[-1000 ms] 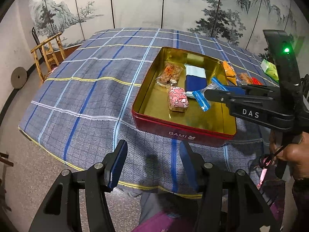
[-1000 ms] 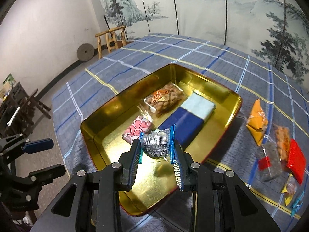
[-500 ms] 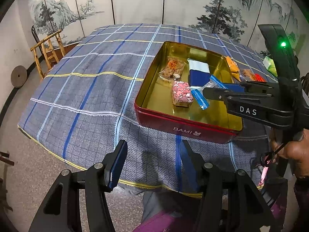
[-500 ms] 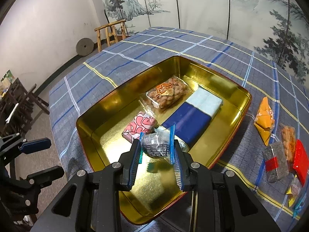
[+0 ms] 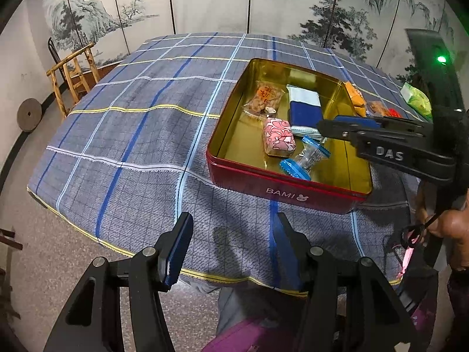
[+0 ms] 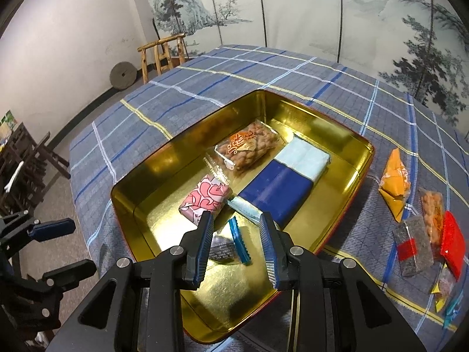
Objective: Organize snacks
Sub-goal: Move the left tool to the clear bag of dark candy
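The clear snack packet with blue crimped ends [image 6: 231, 242] now lies on the gold floor of the tin [image 6: 346, 138], near its front wall and just beside the pink patterned packet [image 6: 205, 199]. Half a second ago it was pinched between the right gripper's pads; now the right gripper [image 6: 236, 246] hangs above it with its jaws apart and nothing between them, so the drop is done. The left wrist view confirms it: the packet rests in the tin, below and clear of the right gripper's tip. That makes four items inside, with the peanut bag [image 6: 247, 148] and the blue-and-white pack [image 6: 281, 184]. The left gripper [image 5: 231, 249] waits at the bench's near edge, jaws apart and empty. Beyond the tin's right wall, the orange packet [image 6: 394, 183], grey-and-red packet [image 6: 411, 245] and red packet [image 6: 453, 242] remain on the cloth, likely next.
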### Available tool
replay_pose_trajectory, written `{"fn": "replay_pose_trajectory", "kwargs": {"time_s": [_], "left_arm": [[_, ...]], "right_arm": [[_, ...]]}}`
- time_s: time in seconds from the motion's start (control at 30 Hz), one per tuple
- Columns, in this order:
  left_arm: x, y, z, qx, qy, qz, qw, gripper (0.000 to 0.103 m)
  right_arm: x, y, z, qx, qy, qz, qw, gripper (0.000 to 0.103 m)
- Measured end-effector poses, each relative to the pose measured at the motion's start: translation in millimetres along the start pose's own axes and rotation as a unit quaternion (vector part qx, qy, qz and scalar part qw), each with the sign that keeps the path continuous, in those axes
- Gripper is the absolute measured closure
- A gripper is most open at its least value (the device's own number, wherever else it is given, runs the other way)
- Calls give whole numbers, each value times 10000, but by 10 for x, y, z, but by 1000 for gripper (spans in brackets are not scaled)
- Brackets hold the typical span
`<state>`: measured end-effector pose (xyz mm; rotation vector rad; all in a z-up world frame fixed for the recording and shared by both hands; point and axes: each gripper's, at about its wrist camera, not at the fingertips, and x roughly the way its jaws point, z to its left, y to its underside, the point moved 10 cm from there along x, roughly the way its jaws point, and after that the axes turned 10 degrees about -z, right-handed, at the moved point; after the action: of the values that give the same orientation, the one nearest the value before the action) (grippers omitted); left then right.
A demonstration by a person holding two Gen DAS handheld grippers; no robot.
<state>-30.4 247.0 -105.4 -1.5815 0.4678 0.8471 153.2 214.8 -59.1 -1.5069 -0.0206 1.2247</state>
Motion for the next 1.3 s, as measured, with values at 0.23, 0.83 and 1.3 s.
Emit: {"fn": "replay_pose_trajectory", "kwargs": {"time_s": [0.23, 0.83, 1.3], "left_arm": [[-78, -52, -79, 140, 48, -82, 9999, 47], [-27, -897, -2042, 612, 1503, 57, 9867, 31], [1510, -1143, -2720, -28, 844, 1235, 9887, 37]], "right_arm": [[-459, 211, -270, 220, 96, -401, 9989, 69], [-1958, 1563, -2831, 1343, 2533, -487, 9568, 53], [-2039, 1628, -2970, 1711, 1963, -1007, 9602, 40]]}}
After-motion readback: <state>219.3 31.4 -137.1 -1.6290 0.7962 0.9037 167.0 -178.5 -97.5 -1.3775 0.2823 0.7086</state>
